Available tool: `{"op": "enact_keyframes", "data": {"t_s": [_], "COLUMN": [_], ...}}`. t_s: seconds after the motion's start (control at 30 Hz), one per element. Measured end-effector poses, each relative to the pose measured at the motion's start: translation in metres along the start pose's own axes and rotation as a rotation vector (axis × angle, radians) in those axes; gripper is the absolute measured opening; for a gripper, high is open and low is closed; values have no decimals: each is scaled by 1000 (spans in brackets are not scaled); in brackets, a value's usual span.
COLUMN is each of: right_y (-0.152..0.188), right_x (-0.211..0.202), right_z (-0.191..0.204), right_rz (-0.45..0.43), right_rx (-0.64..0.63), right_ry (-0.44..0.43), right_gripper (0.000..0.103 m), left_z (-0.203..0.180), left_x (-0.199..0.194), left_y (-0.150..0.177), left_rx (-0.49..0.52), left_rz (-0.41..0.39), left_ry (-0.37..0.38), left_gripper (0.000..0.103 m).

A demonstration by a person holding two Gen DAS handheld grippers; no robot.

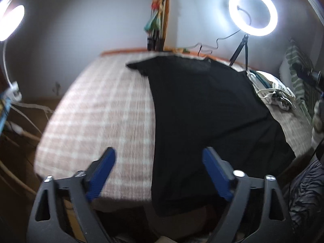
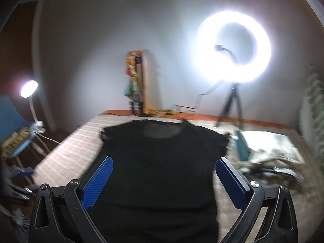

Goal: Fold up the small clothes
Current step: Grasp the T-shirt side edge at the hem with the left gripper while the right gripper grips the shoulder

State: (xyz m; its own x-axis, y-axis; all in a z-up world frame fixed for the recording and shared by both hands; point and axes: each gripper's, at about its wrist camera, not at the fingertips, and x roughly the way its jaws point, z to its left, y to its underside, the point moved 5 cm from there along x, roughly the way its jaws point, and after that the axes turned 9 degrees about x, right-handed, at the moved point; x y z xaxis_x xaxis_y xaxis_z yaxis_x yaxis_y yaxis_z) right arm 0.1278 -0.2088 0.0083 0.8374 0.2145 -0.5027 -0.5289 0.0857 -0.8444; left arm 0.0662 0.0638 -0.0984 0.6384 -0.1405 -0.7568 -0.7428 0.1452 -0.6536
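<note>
gaping left gripper (image 1: 159, 158) and right gripper (image 2: 163, 165), both empty

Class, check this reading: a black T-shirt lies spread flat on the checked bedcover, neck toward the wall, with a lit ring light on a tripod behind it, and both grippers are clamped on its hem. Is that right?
Not quite: neither the left gripper nor the right gripper grips anything; both wrist views show their jaws open above the black T-shirt. The checked bedcover, neck direction and ring light are right.

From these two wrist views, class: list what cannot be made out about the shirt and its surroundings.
- Black shirt hem: right wrist view, cut off by the bottom edge.
- Shirt's fabric detail: both views, motion blur and darkness.
- Pile of clothes: right wrist view, too blurred to tell the items.
</note>
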Motion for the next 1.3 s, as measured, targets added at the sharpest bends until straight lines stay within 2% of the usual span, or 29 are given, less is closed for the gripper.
{"op": "enact_keyframes", "data": {"t_s": [0.1, 0.2, 0.27, 0.3, 0.43, 0.63, 1.03, 1.3], "right_y": [-16, -30, -36, -38, -47, -60, -49, -17], "right_x": [16, 35, 50, 57, 96, 169, 291, 368], "right_z": [20, 45, 63, 69, 91, 120, 180, 216], "right_rz": [21, 35, 57, 70, 164, 281, 445, 564], "right_rx": [10, -44, -93, -104, -98, -49, -56, -116], "right_ry": [-68, -88, -97, -100, -141, -180, -177, -133], "right_gripper": [103, 103, 103, 103, 101, 97, 84, 75], "left_z": [9, 12, 12, 12, 15, 17, 17, 14], "left_x": [13, 23, 30, 31, 41, 49, 57, 58], "left_y": [9, 16, 22, 25, 33, 42, 44, 43], "left_rx": [-44, -60, -57, -62, -104, -124, -143, -120], "left_rz": [48, 77, 103, 110, 140, 172, 196, 184], "left_ry": [57, 98, 125, 139, 199, 236, 297, 303], "left_gripper": [71, 70, 65, 60, 52, 41, 40, 40]}}
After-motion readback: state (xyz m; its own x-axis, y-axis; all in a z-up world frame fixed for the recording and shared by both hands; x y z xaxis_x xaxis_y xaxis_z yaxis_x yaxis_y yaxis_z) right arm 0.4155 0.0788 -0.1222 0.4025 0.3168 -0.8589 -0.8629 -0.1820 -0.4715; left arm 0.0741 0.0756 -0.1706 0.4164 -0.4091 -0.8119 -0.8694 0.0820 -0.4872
